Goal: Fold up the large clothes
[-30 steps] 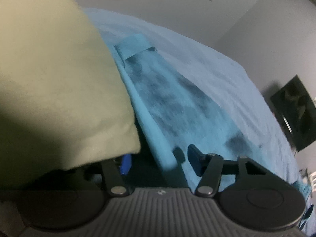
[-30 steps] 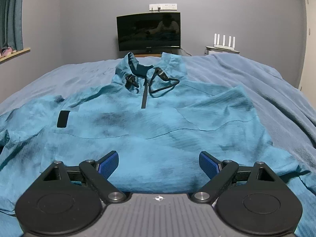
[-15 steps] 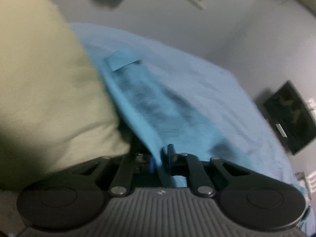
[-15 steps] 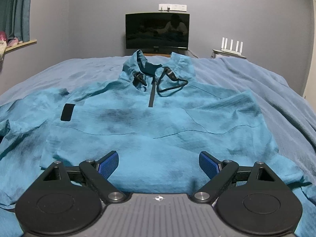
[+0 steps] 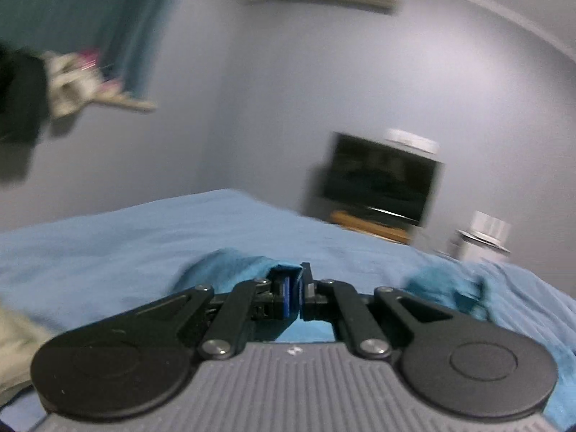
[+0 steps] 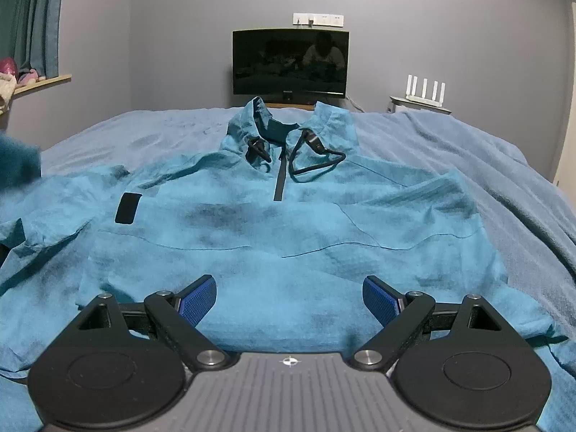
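Observation:
A large teal jacket (image 6: 288, 237) lies front up on the blue bed (image 6: 486, 151), collar toward the far wall, with black drawcords and a short zip at the neck. My right gripper (image 6: 288, 298) is open and empty, low over the jacket's near hem. My left gripper (image 5: 297, 293) is shut on the jacket's left sleeve (image 5: 237, 270) and holds it lifted off the bed; the view is blurred. The lifted sleeve shows as a teal blur in the right wrist view (image 6: 16, 162) at the left edge.
A dark monitor (image 6: 289, 61) stands against the far wall beyond the bed. A white router (image 6: 424, 95) sits on a stand at the right. A curtain (image 6: 32, 18) and a shelf (image 6: 39, 82) with small items are at the left wall.
My left gripper closed on the sleeve beside the beige pillow, then lifted it and swung up to face the far wall. My right gripper stayed open and edged closer over the hem.

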